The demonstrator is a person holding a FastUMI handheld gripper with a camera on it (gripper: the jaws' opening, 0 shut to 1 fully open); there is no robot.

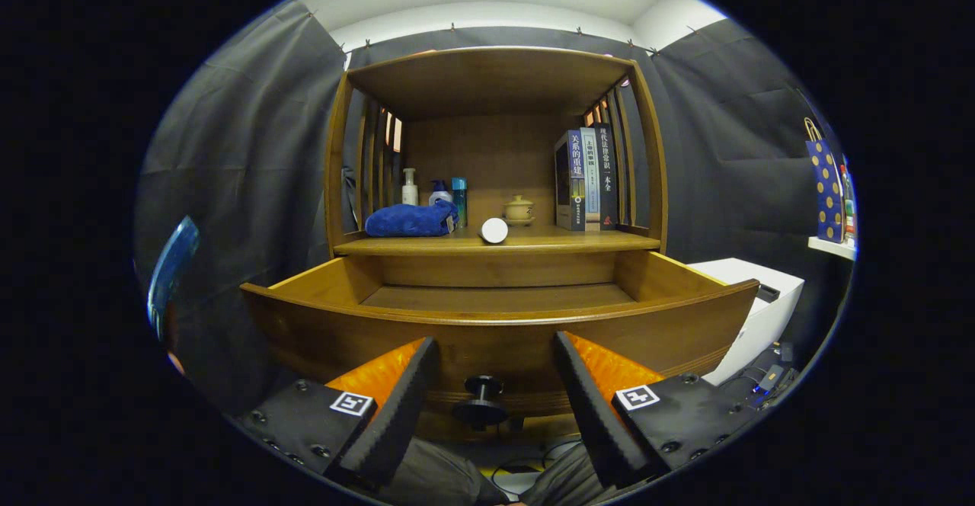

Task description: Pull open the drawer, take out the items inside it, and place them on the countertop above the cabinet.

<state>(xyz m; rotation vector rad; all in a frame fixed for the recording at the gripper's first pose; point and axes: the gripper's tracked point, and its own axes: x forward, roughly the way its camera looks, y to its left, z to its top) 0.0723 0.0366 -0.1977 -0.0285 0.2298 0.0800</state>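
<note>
Your landmark is the cabinet (495, 186). Its drawer (495, 323) stands pulled well out below the countertop (533, 244), and what you can see of the drawer floor looks bare; the near part is hidden behind the front panel, so lift and tip forward to check before you reach in. On the countertop a blue cloth (410, 220) lies left, bottles (434, 190) behind it, a white cylinder (494, 230) at the front edge in the middle, a small lidded pot (519, 209) behind that, and books (586, 178) at the right. The gripper (495, 395) is apart and empty, its fingers flanking the drawer knob (481, 399) without touching it. Mind that front panel as you rise.
</note>
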